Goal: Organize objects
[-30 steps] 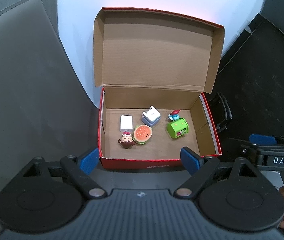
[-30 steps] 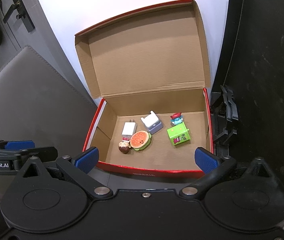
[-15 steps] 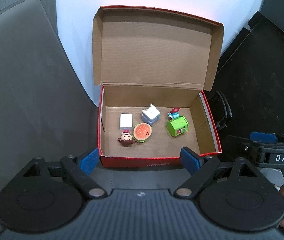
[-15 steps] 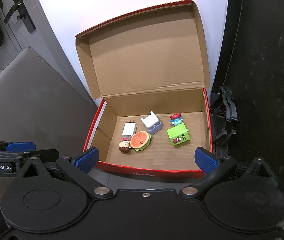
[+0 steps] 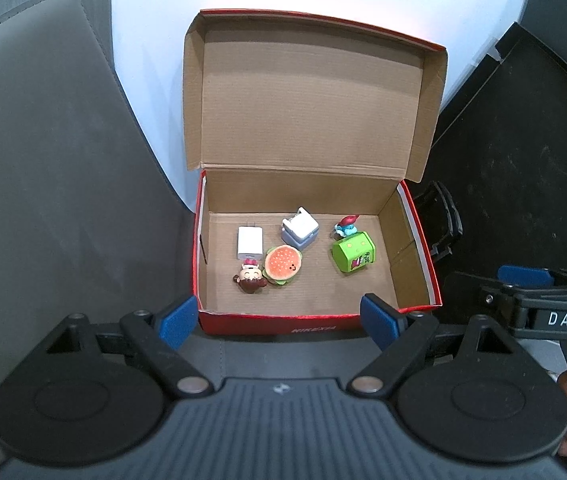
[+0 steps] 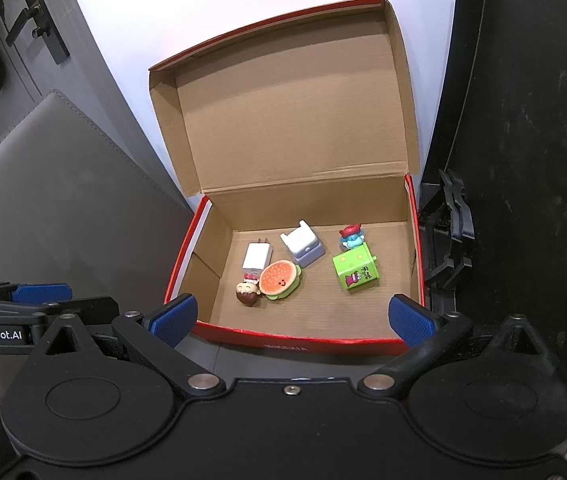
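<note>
An open red cardboard box [image 5: 315,322] [image 6: 303,344] with its lid up holds several small items: a white charger [image 5: 250,241] [image 6: 257,258], a white-blue cube adapter [image 5: 300,229] [image 6: 302,244], a burger toy [image 5: 282,264] [image 6: 281,279], a brown-haired figurine [image 5: 250,279] [image 6: 248,293], a green cube toy [image 5: 354,256] [image 6: 356,271] and a small blue figure with a red hat [image 5: 345,227] [image 6: 351,236]. My left gripper [image 5: 277,318] is open and empty in front of the box. My right gripper [image 6: 291,318] is open and empty, also before the box's front wall.
A grey padded surface [image 5: 43,184] lies left of and under the box. A dark panel [image 5: 523,152] with black clips [image 6: 453,232] stands on the right. A white wall is behind. A door handle [image 6: 37,24] shows at the far left.
Both grippers have drawn slightly back and up from the box; the box appears a little lower and smaller in view. Nothing in the box has moved.
</note>
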